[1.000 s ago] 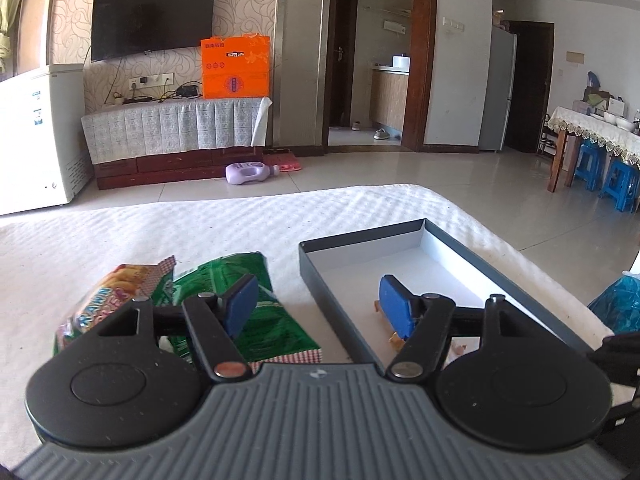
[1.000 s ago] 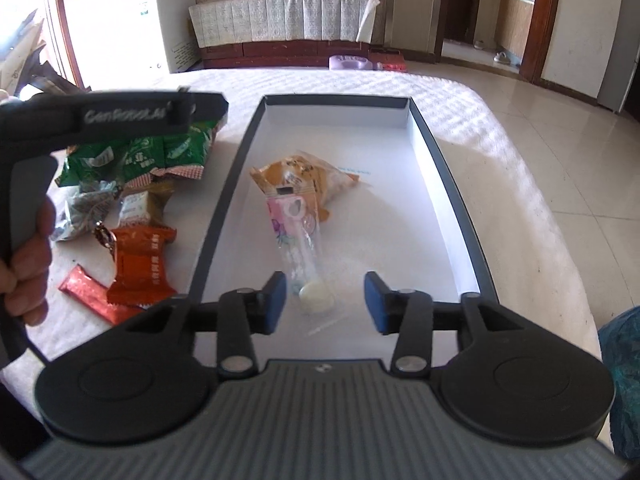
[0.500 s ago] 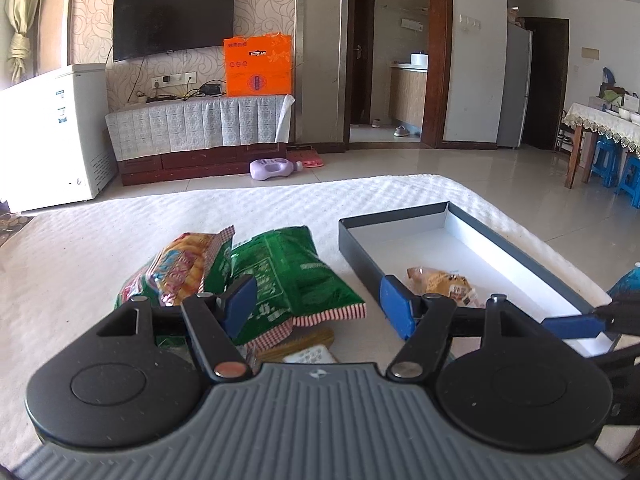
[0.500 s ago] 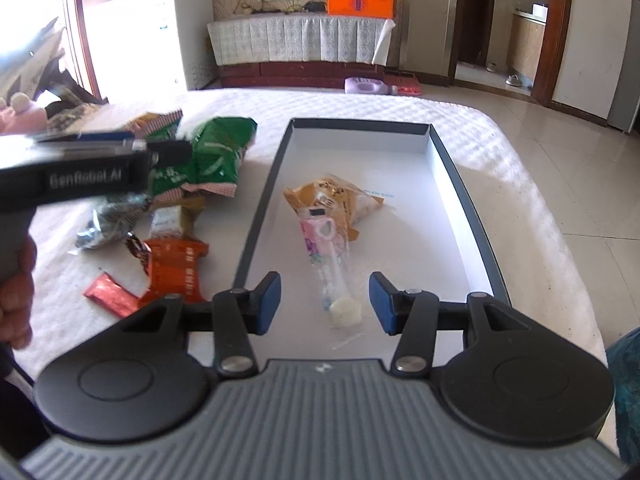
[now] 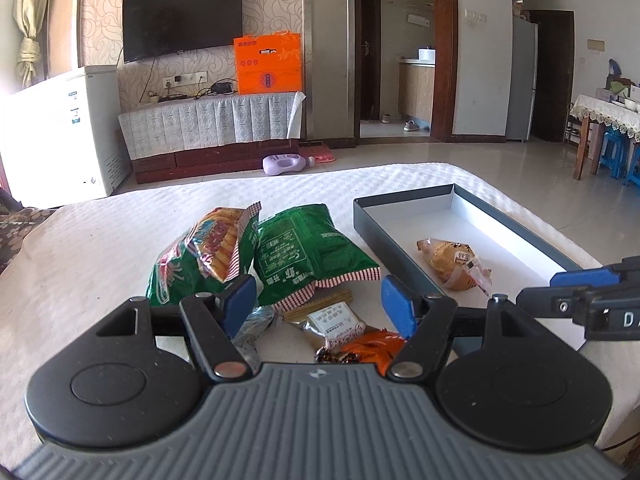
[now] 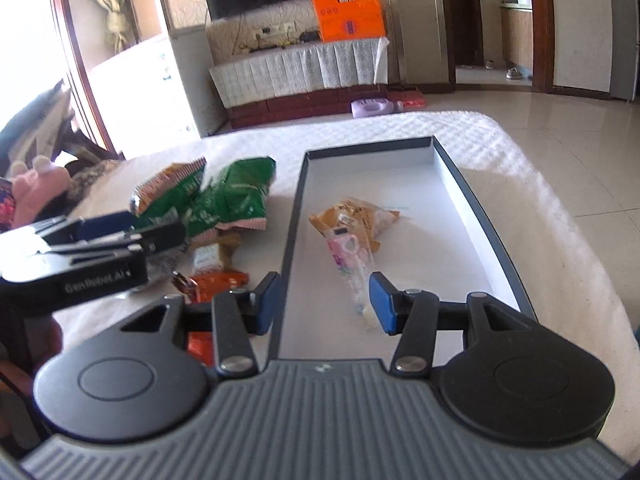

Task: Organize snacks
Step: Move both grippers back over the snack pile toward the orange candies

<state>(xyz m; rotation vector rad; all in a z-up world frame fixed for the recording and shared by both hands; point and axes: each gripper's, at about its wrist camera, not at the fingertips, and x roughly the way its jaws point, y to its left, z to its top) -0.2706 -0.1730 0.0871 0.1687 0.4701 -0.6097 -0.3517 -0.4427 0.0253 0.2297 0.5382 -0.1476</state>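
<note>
Left gripper (image 5: pixel 318 304) wide open, empty, above loose snack pile (image 5: pixel 280 264) at tabletop's (image 5: pixel 100 248) near-left part. Right gripper (image 6: pixel 324 300) likewise open, empty, over tray's (image 6: pixel 472 200) near edge. Two packets (image 6: pixel 352 224) already inside; far half bare, likely room for more.

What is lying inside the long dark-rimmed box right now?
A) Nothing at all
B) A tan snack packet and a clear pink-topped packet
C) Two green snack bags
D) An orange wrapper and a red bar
B: the right wrist view shows a tan snack packet and a clear pink-topped packet on the white floor of the box; the green bags lie outside it.
</note>
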